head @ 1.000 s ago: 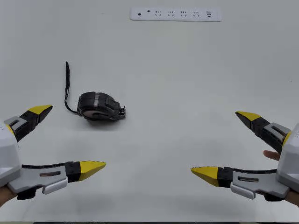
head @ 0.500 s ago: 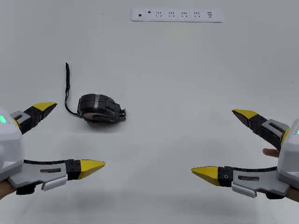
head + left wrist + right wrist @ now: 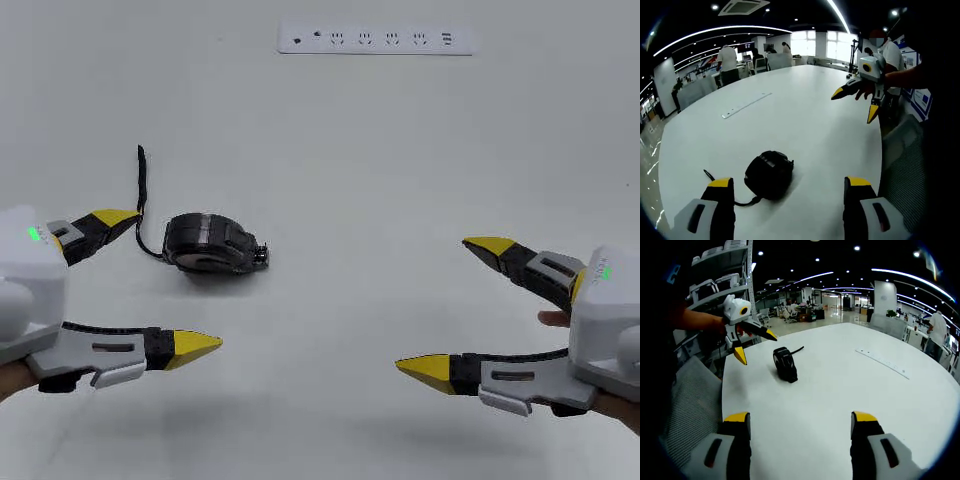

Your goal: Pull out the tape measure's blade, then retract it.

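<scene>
So far, nothing of the pull-and-retract is done

We see the tape measure (image 3: 212, 243) lying on its side on the white worktop (image 3: 350, 160), left of centre, with its black strap (image 3: 142, 190) trailing away behind it. Its blade looks fully wound in: at the mouth of the case we make out just the small hook (image 3: 262, 252), which faces the right side. We hold the left tool (image 3: 178, 279) near the case, jaws spread wide and pinching nothing. One tip is close to the strap end of the case but apart from it. In the left gripper view the case sits ahead, between the two jaws. The right tool (image 3: 431, 304) hovers well apart on the other side, jaws likewise spread and empty. A power strip (image 3: 375, 39) lies toward the far side of the worktop. We judge that every step is left: steady the case, most likely with the left tool, catch the hook with the right, draw the blade out, then let it run back in
</scene>
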The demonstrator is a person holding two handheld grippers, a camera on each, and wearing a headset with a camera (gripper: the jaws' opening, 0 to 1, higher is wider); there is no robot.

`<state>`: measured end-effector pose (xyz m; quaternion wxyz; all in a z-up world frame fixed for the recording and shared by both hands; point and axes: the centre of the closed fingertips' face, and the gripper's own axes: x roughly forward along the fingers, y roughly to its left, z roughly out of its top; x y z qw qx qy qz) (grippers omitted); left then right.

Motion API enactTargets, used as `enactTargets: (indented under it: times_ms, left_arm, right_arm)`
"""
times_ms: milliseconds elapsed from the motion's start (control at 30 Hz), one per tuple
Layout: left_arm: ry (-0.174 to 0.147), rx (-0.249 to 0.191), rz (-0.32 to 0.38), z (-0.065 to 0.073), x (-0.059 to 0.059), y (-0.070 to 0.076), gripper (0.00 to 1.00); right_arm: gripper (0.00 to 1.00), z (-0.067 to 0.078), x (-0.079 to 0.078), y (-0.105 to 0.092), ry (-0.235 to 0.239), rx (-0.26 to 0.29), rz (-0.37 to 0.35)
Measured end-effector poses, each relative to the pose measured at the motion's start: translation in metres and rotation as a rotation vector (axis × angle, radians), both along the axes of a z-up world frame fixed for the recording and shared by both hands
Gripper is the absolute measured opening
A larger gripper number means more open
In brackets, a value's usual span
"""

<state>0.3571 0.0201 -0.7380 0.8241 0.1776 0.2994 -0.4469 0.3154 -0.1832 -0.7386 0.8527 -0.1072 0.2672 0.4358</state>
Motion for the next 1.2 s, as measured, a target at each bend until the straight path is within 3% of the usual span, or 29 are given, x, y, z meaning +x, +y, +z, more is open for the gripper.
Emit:
enactTargets:
  times_ms: [500,1200]
  left_arm:
    - [0.045,0.119,-0.119,-0.019,0.016,0.005,0.78]
    - [0.066,0.286,-0.288,-0.044,0.040,0.011,0.52]
  right_arm:
    - [0.74,-0.007,0.017,0.022,-0.006,0.004,0.096]
    - [0.54,-0.026,0.047,0.060,-0.028,-0.017,0.265]
